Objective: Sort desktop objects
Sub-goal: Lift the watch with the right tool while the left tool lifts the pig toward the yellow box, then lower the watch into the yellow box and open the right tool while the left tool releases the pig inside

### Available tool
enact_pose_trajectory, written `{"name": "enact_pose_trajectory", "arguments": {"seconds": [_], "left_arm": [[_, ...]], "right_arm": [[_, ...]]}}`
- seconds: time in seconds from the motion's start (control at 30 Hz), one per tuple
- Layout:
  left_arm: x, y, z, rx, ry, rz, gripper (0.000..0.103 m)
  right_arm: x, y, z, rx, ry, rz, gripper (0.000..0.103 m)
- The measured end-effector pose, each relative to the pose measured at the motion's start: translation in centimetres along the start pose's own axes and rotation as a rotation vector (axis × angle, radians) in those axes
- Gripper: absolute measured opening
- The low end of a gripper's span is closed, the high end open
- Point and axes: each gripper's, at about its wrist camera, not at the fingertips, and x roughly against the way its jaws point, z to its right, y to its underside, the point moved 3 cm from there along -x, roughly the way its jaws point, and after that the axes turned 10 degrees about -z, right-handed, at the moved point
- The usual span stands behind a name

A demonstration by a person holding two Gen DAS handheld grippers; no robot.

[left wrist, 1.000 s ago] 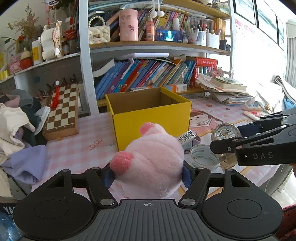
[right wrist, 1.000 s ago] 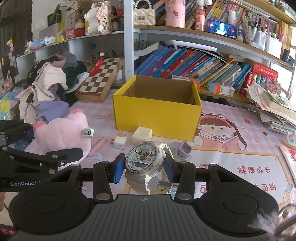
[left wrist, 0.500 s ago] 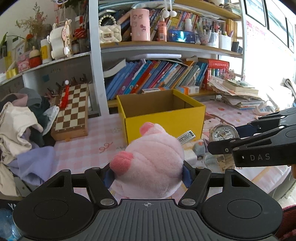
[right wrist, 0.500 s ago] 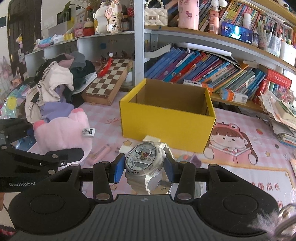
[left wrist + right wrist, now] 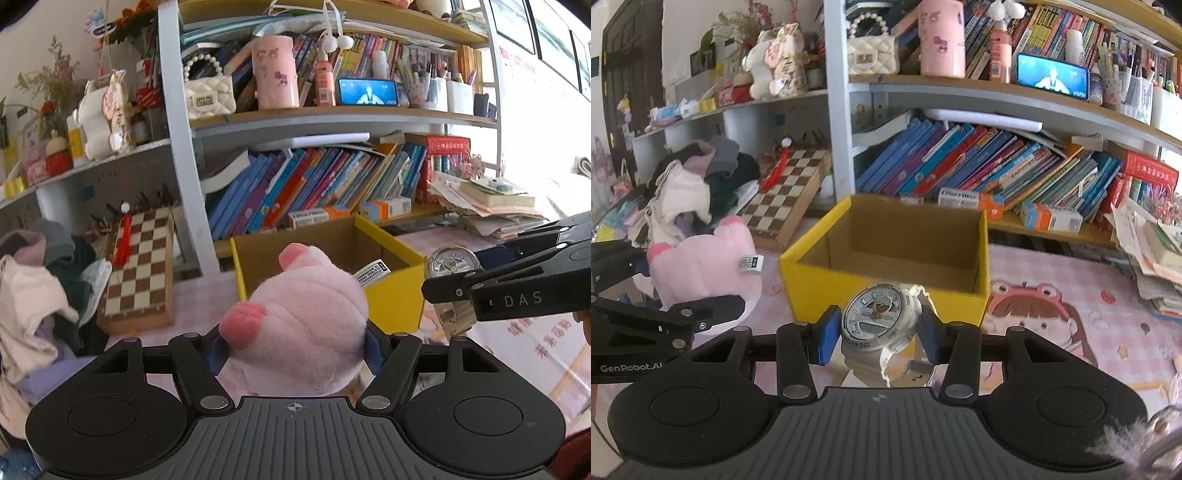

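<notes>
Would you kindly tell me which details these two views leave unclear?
- Left wrist view: the yellow box floor and front wall, hidden behind the pink plush toy.
- Right wrist view: the watch strap's lower end, cut off by the gripper body.
- Both views: the plush's tag print, too small to read.
- Right wrist view: the furry thing at the bottom right corner, blurred.

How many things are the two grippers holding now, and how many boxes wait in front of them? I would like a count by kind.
Pink plush toy, in left gripper: 1
White wristwatch, in right gripper: 1
Yellow cardboard box, open: 1
Total: 3
</notes>
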Motion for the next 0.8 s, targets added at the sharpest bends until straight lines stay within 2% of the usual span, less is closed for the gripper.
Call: {"name": "enact_pose_trajectory", "arguments": {"seconds": [0.4, 0.57, 0.8], "left_arm": [[-3.9, -5.4, 0.5, -0.034, -0.032, 0.03, 0.071], [-5.8, -6.8, 0.2, -0.037, -0.05, 0.02, 0.071], [-9.1, -7.5, 0.1, -0.038, -0.061, -0.029, 0.071]], "right_arm": [[-2.6, -6.5, 4.4, 0.039, -0.025, 0.095, 0.043], [-5.0, -8.3, 5.0, 0.083, -0.049, 0.09, 0.043], [-8.8, -9.1, 5.8, 0.099, -0.067, 0.051, 0.043]]}}
